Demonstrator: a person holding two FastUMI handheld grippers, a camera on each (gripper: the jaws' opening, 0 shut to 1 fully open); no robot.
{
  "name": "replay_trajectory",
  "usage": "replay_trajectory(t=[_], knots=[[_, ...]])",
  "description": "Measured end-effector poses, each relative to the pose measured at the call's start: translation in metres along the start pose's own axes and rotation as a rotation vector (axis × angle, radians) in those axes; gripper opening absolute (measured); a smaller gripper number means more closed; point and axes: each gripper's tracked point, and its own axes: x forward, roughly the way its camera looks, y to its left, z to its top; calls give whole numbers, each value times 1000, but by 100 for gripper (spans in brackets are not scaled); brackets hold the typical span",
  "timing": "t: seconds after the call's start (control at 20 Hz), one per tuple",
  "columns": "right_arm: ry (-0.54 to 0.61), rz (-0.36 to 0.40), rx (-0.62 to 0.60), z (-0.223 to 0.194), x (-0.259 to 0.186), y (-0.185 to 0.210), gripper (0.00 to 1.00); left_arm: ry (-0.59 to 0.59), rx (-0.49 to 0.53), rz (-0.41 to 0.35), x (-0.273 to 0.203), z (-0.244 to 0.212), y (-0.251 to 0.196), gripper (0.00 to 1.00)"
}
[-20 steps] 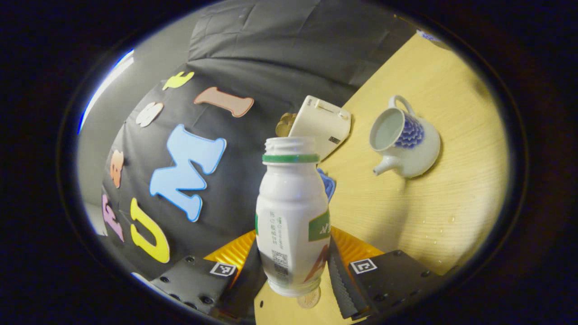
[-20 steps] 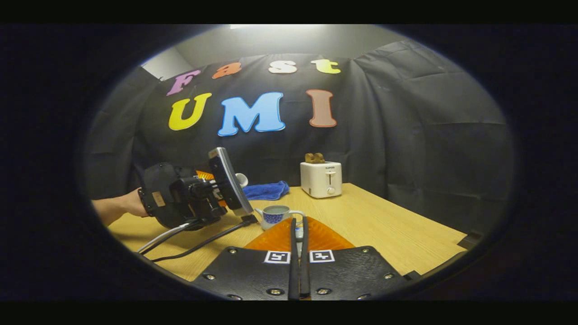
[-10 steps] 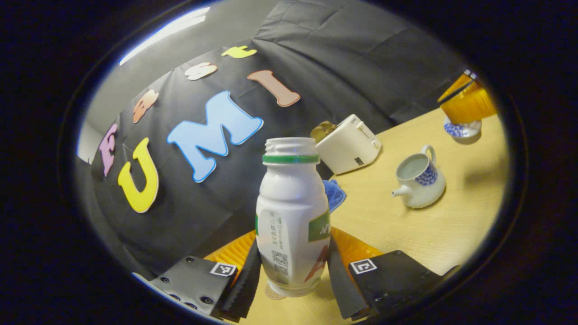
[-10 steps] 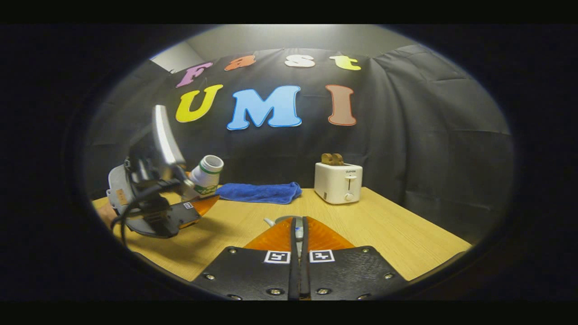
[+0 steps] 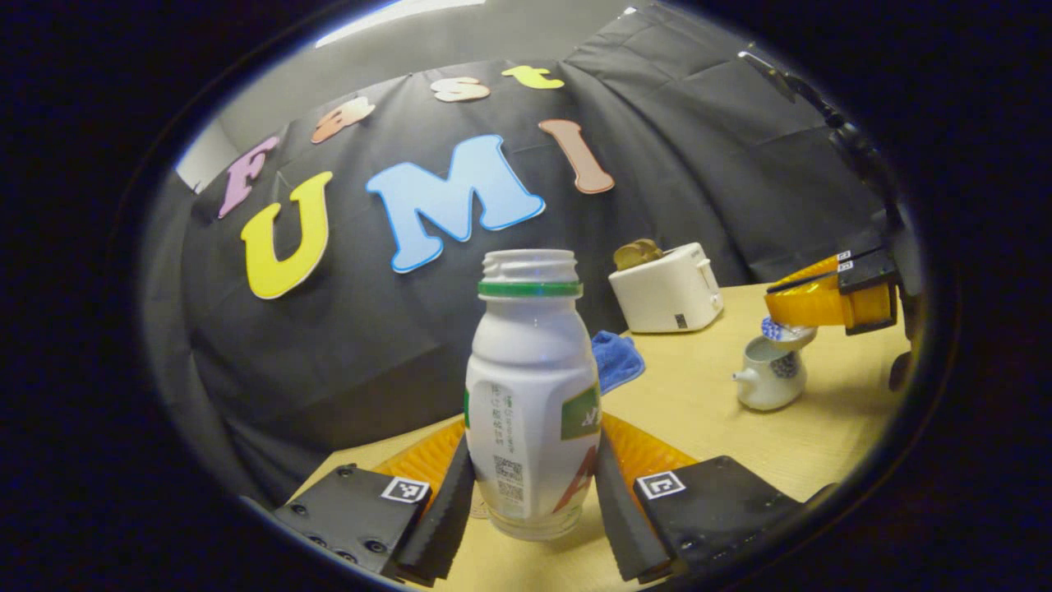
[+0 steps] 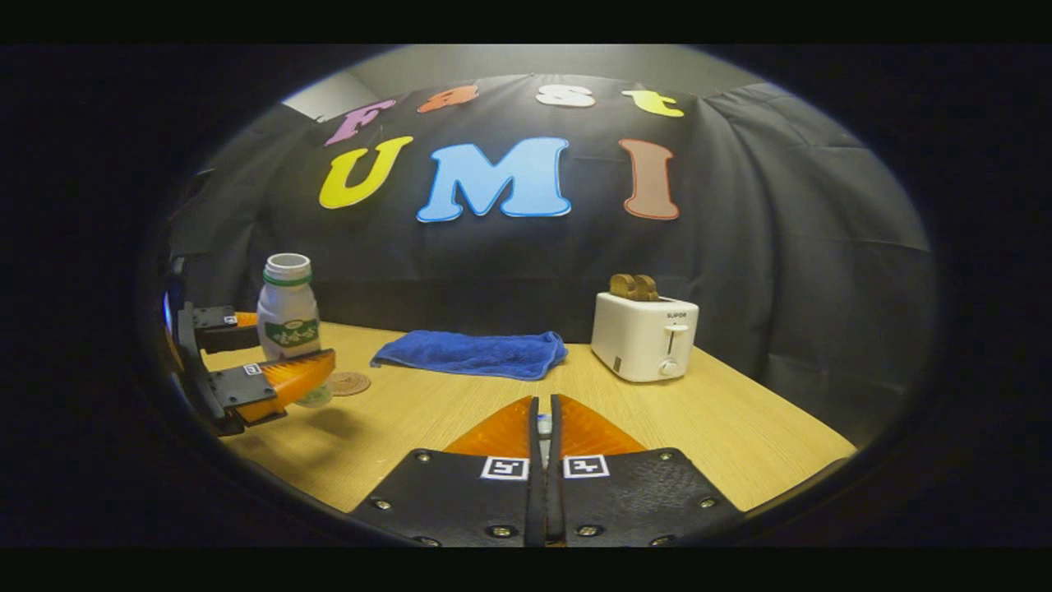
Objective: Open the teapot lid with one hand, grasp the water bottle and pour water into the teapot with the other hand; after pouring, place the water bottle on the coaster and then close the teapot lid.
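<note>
The water bottle [image 5: 530, 395] now stands upright between the left gripper [image 5: 532, 501] fingers, which press on its two sides — a second ago it hung tilted off toward the teapot. In the right gripper view it sits low at the far left of the tabletop [image 6: 723, 427], with the round coaster [image 6: 349, 383] just beside it; whether its base rests on the coaster I cannot tell. The teapot [image 5: 768, 380] stands right of the blue cloth [image 5: 615, 358] and near the toaster [image 5: 667, 288]. The right gripper [image 6: 542, 427] has come over the pot, fingers closed thin on the lid [image 5: 787, 331] just above the mouth. Pouring looks finished — setting-down and lidding appear to be in hand.
</note>
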Motion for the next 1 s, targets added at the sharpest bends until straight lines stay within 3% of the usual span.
replay_trajectory(t=[0.1, 0.15, 0.3, 0.4, 0.45, 0.5, 0.6, 0.65, 0.7, 0.75, 0.85, 0.9, 0.95, 1.0], knots=[[0, -5, 0, 1, 7, 2, 1, -12, -71, 12, -4, 2, 14, 83], [-1, -11, -2, 2, 9, 1, 1, -14, -117, 13, -5, 1, 19, 77], [12, -33, -6, -3, 19, -3, 1, -1, -229, -33, -5, -7, 19, 83], [22, -43, 6, -8, 22, -5, 1, -1, -238, -32, -6, -9, 25, 82], [27, -41, 12, -10, 24, -4, 1, -7, -241, -30, -7, -8, 28, 77], [30, -39, 15, -11, 25, -3, 1, -11, -248, -33, -7, -8, 28, 82], [41, -38, 9, -16, 28, -2, 1, -12, -268, -40, -8, -8, 28, 82], [42, -42, 3, -17, 28, -3, 18, -7, -273, -45, -7, -9, 29, 82], [41, -43, 7, -17, 28, -3, 18, 2, -275, -52, -5, -13, 28, 82], [34, -44, 13, -17, 28, -3, 1, 12, -277, -57, -5, -16, 26, 82], [37, -46, 21, -23, 29, -4, 1, 24, -278, -60, -2, -20, 26, 82], [45, -47, 22, -25, 29, -4, 5, 25, -279, -57, -2, -21, 27, 77], [54, -48, 27, -29, 27, -4, 0, 26, -281, -58, -1, -21, 27, 77], [52, -62, 34, -28, 26, -7, 8, 30, -281, -58, -2, -22, 27, 77]])
